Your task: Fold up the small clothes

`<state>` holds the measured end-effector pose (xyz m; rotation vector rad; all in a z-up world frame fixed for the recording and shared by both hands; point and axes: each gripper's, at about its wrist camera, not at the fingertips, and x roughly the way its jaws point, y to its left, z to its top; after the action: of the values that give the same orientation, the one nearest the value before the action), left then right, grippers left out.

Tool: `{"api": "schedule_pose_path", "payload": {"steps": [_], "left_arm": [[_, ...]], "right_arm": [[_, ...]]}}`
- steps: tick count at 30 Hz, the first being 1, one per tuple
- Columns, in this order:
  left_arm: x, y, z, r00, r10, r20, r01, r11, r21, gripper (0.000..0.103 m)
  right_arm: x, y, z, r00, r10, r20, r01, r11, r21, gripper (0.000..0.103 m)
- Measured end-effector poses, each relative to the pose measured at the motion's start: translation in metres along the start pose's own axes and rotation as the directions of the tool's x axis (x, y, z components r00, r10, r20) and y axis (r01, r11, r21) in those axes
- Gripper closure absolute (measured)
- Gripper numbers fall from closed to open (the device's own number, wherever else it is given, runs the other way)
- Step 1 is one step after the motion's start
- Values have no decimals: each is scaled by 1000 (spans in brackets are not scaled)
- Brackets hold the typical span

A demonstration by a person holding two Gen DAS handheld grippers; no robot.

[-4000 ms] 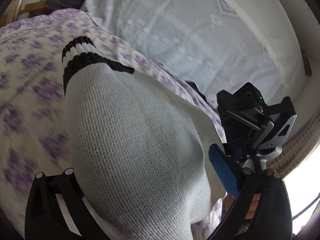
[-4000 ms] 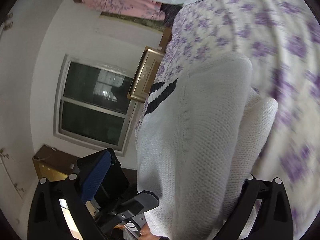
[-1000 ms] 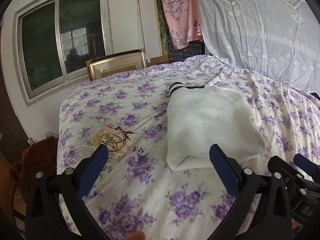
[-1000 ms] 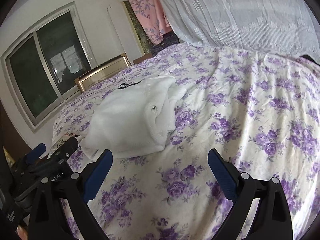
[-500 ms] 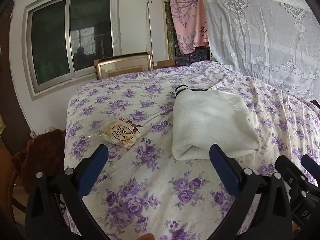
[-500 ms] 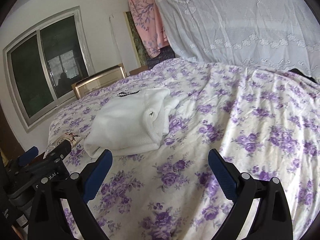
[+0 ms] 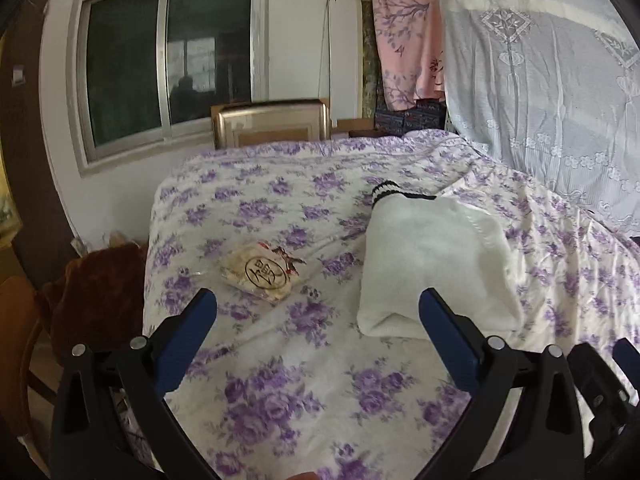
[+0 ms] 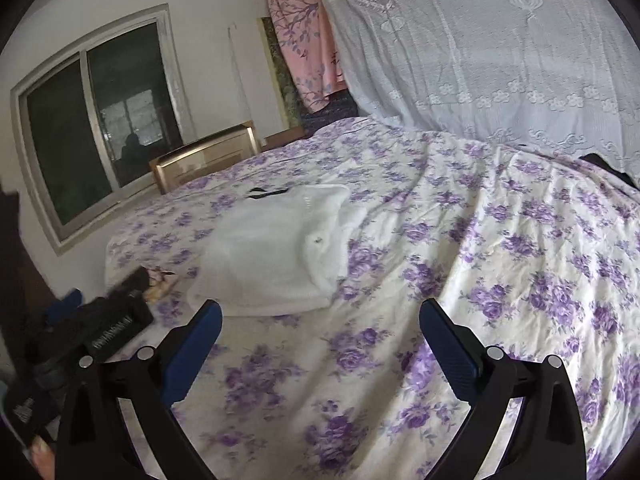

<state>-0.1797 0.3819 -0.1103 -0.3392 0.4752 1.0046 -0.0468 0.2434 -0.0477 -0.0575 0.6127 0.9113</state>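
Pulled back and released since four seconds ago: then clamped on the white knit at close range, now held off above the bedspread with nothing between the fingers. Drawn a little farther away than half a second ago too.

Nearest, left gripper spread wide, blue pads well apart, empty. Right gripper likewise spread wide and empty, blue pads hanging over purple flowers. Seen from the right wrist camera, low on the left, black body of the left tool, a fingertip just beneath it at the picture's edge.

Under both, bedspread, cream with purple roses, creased toward the right.

Beyond the fingers, folded sweater lying flat on the bedspread, white knit, thick fold edge nearest, black-and-white striped cuff at the far end. Touched by neither tool. Same bundle from the right wrist camera, layered edges showing on its right side.

Left of the sweater, apart from it, a clear snack packet with a round black mark.

Off the bed's left side, something brown and plush.

Farther back, gold frame against the wall, dark window, pink flowered cloth hanging, white lace curtain on the right.
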Motion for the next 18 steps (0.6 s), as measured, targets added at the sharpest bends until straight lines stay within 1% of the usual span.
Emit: {"api": "schedule_pose_path", "payload": {"steps": [2,5,9,18], "left_arm": [[-8,0,3,1000,7,-5,-7,1000,19,4],[-22,2,6,1000,13,-2,-13,999,42,4],[-42,6,12,1000,-1,5,0,998,64,4],[-81,9,22,1000,-7,17,5,993,118,4]], "right_arm": [[-7,6,7,1000,6,-18,-6,1000,-18,3],[-19,14,16,999,-15,-38,13,999,-41,3],[-36,21,26,997,1,-73,-4,999,-41,3],[-72,41,35,999,-14,-46,8,993,-115,3]]}}
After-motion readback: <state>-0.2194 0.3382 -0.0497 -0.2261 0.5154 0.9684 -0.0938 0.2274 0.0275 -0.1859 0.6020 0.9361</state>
